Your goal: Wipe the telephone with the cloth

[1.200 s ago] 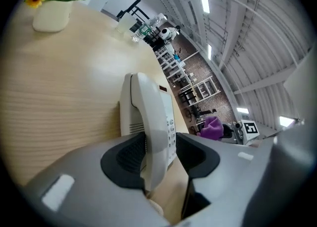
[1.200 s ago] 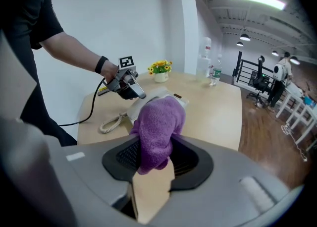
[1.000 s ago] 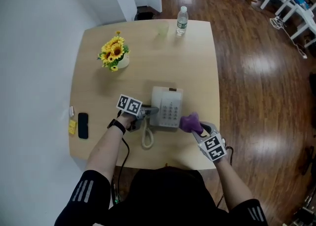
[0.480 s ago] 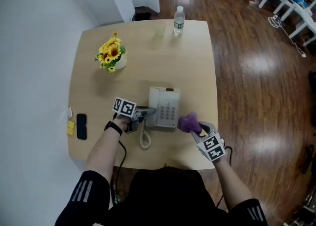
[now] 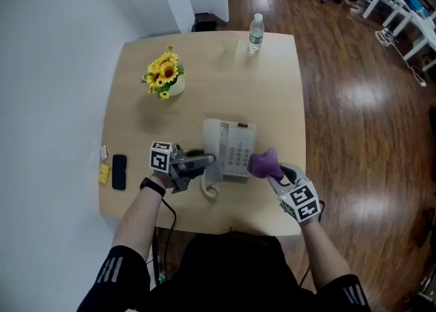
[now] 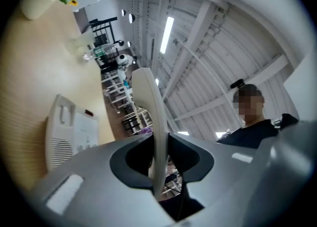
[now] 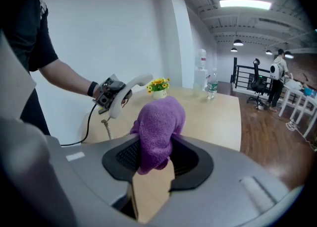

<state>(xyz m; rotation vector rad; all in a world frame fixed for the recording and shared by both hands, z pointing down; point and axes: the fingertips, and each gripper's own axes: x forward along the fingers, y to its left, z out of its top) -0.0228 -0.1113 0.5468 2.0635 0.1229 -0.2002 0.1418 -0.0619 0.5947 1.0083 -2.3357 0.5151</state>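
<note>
The white telephone base point(image 5: 237, 150) sits on the round wooden table point(image 5: 272, 86), and shows again in the left gripper view point(image 6: 69, 132). My left gripper point(image 5: 196, 163) point(image 6: 159, 156) is shut on the white handset point(image 5: 208, 147) point(image 6: 151, 102), which is raised off the base's left side with its coiled cord point(image 5: 208, 191) hanging below. In the right gripper view the handset point(image 7: 130, 88) is up in the air. My right gripper point(image 5: 276, 174) point(image 7: 156, 156) is shut on a bunched purple cloth point(image 5: 264, 163) point(image 7: 158, 127), just off the base's near right corner.
A pot of sunflowers point(image 5: 163, 75) stands at the far left of the table. A water bottle point(image 5: 256, 33) and a clear cup point(image 5: 230, 46) are at the far edge. A black mobile phone point(image 5: 119, 172) and a yellow note point(image 5: 103, 173) lie near the left edge.
The left gripper closed on the handset and lifted it off the base, drawing back a little to the left. The right gripper with the cloth stayed close to the base.
</note>
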